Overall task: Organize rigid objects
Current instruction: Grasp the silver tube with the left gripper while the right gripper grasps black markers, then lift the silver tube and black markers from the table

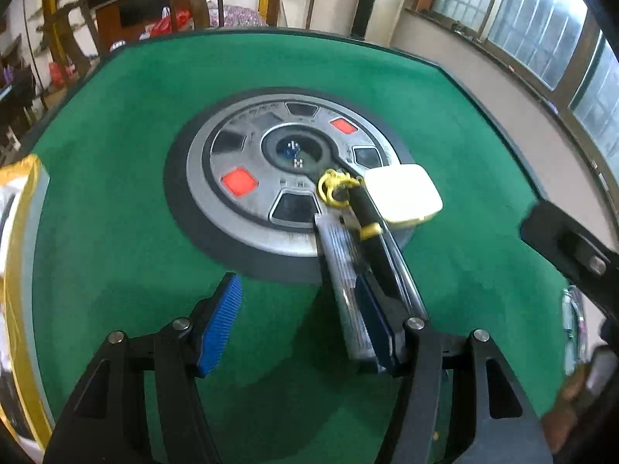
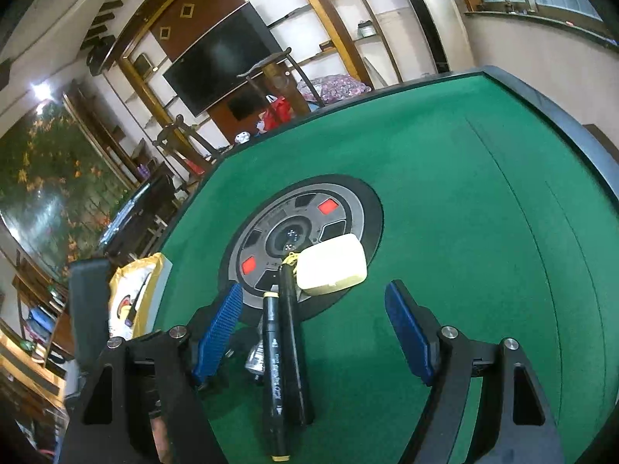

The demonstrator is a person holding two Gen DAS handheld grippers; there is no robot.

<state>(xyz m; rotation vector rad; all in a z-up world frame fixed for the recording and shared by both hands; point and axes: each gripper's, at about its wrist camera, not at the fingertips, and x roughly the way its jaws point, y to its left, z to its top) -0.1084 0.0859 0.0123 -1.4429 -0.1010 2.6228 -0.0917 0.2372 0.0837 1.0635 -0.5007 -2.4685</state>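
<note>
A cream rounded case (image 1: 403, 194) (image 2: 332, 265) rests on the edge of the grey round centre console (image 1: 271, 178) (image 2: 271, 247). A black pen with a yellow cord (image 1: 373, 228) (image 2: 290, 332) lies beside a black marker (image 2: 272, 379) and a silvery ribbed flat object (image 1: 344, 294), all pointing at the console. My left gripper (image 1: 301, 321) is open, its right pad (image 1: 373, 317) touching these items. My right gripper (image 2: 317, 328) is open, with the marker and pen between its pads and touched by neither.
The table (image 1: 116, 154) (image 2: 464, 212) is green felt with a dark raised rim. A yellow-edged packet (image 1: 19, 270) (image 2: 131, 297) lies at the left edge. The other gripper's black frame (image 1: 572, 255) (image 2: 89, 309) shows at the side. Chairs and shelves stand beyond.
</note>
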